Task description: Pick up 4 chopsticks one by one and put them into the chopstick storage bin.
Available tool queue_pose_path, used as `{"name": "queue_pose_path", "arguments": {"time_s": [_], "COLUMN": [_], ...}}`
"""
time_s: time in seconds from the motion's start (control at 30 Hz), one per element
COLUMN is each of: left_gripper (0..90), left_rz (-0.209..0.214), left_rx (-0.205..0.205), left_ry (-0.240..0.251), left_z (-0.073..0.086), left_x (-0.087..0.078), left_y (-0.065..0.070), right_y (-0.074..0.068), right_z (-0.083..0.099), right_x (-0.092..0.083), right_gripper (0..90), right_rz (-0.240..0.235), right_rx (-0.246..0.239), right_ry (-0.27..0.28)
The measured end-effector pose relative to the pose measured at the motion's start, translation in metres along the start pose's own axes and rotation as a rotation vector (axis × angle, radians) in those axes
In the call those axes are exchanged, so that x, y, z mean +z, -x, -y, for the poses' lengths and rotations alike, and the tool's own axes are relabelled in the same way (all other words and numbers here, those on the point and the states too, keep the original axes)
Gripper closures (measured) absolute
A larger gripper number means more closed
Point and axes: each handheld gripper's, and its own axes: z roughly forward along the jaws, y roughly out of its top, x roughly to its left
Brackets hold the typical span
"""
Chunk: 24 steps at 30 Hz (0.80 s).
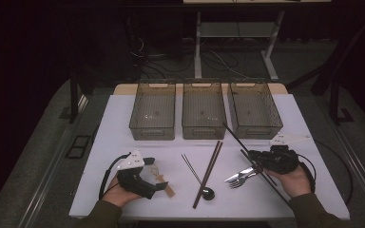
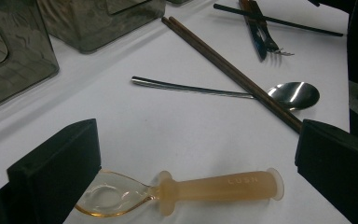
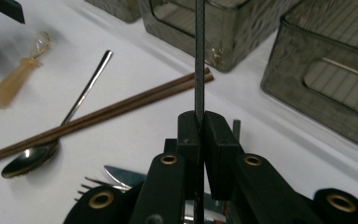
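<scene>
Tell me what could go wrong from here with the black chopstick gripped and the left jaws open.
The right gripper pinches a long black chopstick near its middle; swinging it could hit the right bin or sweep the forks beneath. The left gripper straddles the amber-handled spoon, whose round handle might roll from closing jaws.

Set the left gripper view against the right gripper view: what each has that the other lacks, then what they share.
Left gripper view: left gripper open, with the lettered handle of the amber plastic spoon between its jaws. Right gripper view: right gripper shut on a thin black stick. Shared: that spoon, brown wooden chopsticks, steel spoon, fork, smoky plastic bins.
</scene>
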Motion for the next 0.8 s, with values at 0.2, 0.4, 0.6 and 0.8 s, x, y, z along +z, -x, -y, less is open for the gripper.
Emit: {"name": "queue_pose_path", "arguments": {"time_s": [0.2,0.4,0.6,0.8], "left_gripper": [0.0,0.0,0.0,0.0], "left_rz": [-0.002,-0.006,-0.010,-0.003], "left_rx": [0.001,0.002,-0.006,0.002], "left_ry": [0.007,0.006,0.012,0.013], "left_z": [0.000,0.000,0.000,-0.001], "left_x": [-0.001,-0.001,-0.002,-0.002], "left_y": [0.000,0.000,0.000,-0.001], "right_y": [-0.006,-0.012,-0.017,-0.017], "right_z": [-0.009,-0.020,-0.034,-0.045], "right_x": [0.006,0.011,0.011,0.015], "right_gripper": [85.2,85.2,85.2,85.2], "right_rz": [-0.017,-0.036,-0.056,-0.047], "right_rx": [-0.007,-0.021,-0.018,-0.042], "right_ry": [0.020,0.031,0.049,0.001]}}
